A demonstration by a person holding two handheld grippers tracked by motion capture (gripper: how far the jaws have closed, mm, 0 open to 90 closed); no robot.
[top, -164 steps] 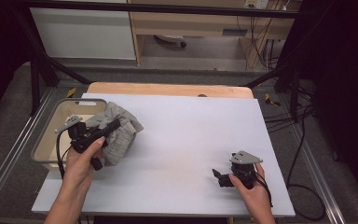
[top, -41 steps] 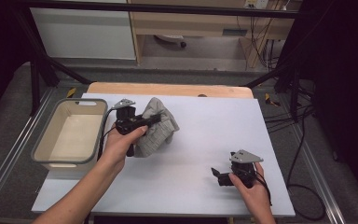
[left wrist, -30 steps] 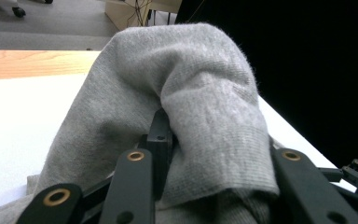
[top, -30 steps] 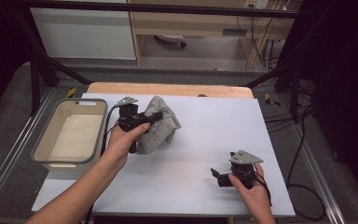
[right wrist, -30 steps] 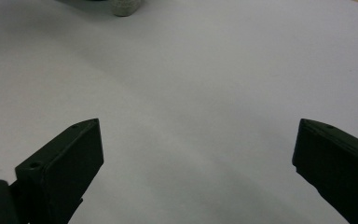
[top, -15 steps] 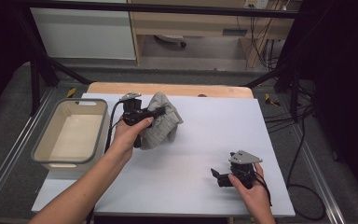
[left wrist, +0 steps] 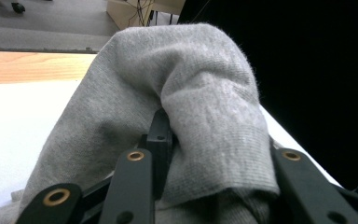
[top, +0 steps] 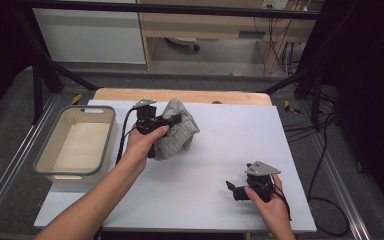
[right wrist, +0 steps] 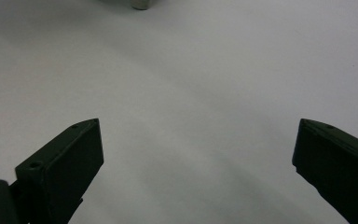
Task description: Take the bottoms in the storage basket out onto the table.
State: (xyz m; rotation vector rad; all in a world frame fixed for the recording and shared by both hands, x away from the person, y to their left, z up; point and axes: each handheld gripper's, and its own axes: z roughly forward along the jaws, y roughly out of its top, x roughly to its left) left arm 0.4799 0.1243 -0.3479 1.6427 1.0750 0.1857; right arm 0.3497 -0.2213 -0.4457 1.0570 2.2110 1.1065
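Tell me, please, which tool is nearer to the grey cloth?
Left. The left tool is shut on the grey cloth at the table's far side, beside the bin. The right tool rests open on the bare table, well apart at the near right.

Two hands, one gripper each

The left gripper (top: 175, 119) is clamping shut, arm stretching forward; the right gripper (top: 232, 189) is resting with jaws spread.

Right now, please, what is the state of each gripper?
Left gripper: shut on the grey knitted cloth garment.
Right gripper: open, holding nothing, above the white table.
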